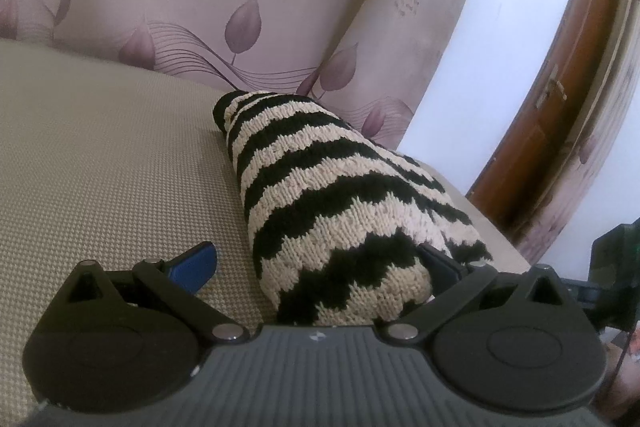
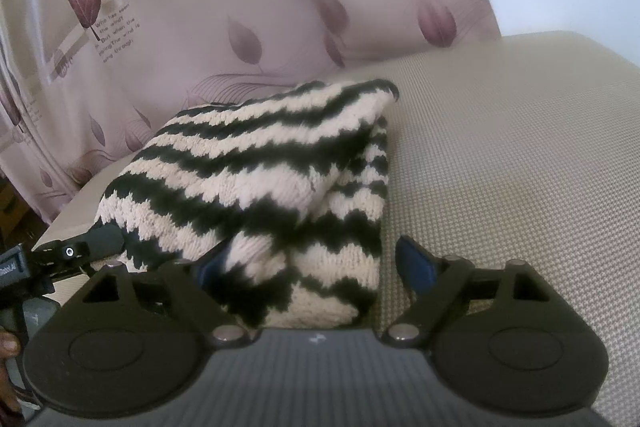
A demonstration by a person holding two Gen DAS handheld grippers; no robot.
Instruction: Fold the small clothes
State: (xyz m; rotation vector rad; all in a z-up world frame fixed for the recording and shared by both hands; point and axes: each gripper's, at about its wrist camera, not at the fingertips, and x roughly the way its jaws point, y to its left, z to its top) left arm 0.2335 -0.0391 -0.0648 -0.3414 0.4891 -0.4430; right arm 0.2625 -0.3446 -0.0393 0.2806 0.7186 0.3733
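Knitwear (image 2: 256, 187), striped and folded into a bundle, lies on the worktop (image 2: 520, 155) with its long axis running away from both tools. Right hand-held gripper (image 2: 316, 263) stands wide around its near end; left hand-held gripper (image 1: 320, 267) likewise wide, pads not pressing.

Left gripper (image 1: 320, 267): its right finger is buried under the near end of the striped knit garment (image 1: 340, 195); only a dark sliver of it shows. Garment's near edge is hidden behind the gripper body.

Right gripper (image 2: 316, 267): its left finger pad is mostly covered by a knit fold; whether the pad touches the wool cannot be told.

Garment's kind is unclear, folded up.

Curtain (image 2: 180, 7) print is blurred; the small lettering is only partly legible.

Wooden door (image 1: 560, 87) is cut off by the right edge.

A hand (image 2: 7, 367) at the near left edge, only a sliver visible.
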